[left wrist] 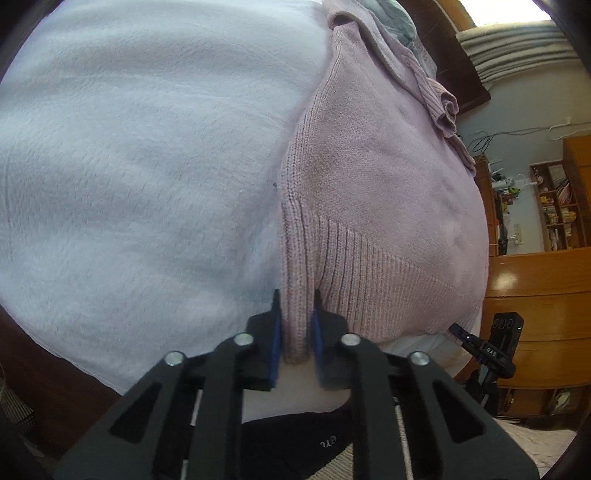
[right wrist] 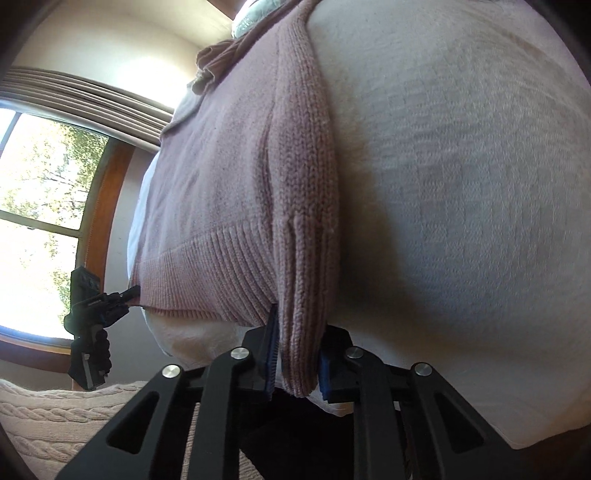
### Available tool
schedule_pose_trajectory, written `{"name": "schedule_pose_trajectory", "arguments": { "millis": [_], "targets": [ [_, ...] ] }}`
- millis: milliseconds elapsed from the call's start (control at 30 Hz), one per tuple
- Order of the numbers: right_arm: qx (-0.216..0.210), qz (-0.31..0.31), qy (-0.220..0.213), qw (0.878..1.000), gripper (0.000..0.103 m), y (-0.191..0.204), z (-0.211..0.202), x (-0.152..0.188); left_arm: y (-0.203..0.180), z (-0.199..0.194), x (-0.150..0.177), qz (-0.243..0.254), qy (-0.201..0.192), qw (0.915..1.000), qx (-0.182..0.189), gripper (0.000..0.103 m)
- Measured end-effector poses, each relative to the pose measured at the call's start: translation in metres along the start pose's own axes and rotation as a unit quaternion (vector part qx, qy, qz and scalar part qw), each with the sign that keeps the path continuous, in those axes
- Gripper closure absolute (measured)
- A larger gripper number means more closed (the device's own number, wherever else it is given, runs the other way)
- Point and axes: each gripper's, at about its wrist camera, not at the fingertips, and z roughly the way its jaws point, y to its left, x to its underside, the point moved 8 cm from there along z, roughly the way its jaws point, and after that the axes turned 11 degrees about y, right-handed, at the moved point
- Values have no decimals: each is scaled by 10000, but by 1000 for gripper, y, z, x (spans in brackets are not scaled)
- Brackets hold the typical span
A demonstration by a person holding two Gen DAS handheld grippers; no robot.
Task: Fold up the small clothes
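A pale pink knitted sweater (left wrist: 388,166) lies flat on a white cloth (left wrist: 147,166), its ribbed hem toward me. In the left wrist view, my left gripper (left wrist: 296,310) is shut on the ribbed cuff of one sleeve (left wrist: 295,258), which runs along the sweater's left edge. My right gripper (right wrist: 299,325) is shut on the cuff of the other sleeve (right wrist: 306,266), which lies along the opposite edge of the sweater (right wrist: 221,166). Each gripper also shows small in the other's view, at the hem corner: the right gripper (left wrist: 458,329) and the left gripper (right wrist: 131,291).
The white cloth (right wrist: 461,184) covers a padded surface. A grey garment (left wrist: 399,22) lies past the sweater's collar. Wooden shelves (left wrist: 554,206) and a cabinet stand on one side, a window (right wrist: 37,184) on the other. A cream cable-knit cloth (right wrist: 55,417) lies below.
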Motion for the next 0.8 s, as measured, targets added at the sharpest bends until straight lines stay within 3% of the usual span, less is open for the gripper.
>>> {"name": "schedule_pose_trajectory", "arguments": {
  "millis": [100, 367, 567, 800],
  "targets": [
    [-430, -182, -124, 9988, 91, 16, -14, 1, -13, -5, 3, 217, -53, 9998, -9, 95],
    [-1734, -245, -923, 9802, 91, 48, -80, -11, -50, -58, -6, 403, -613, 9931, 912, 95],
    [-1863, -390, -1266, 9735, 91, 62, -111, -44, -71, -81, -44, 585, -983, 9870, 1125, 95],
    [-1727, -288, -1511, 9729, 91, 49, -136, -114, -69, -85, -115, 420, -1314, 9819, 1297, 95]
  ]
}}
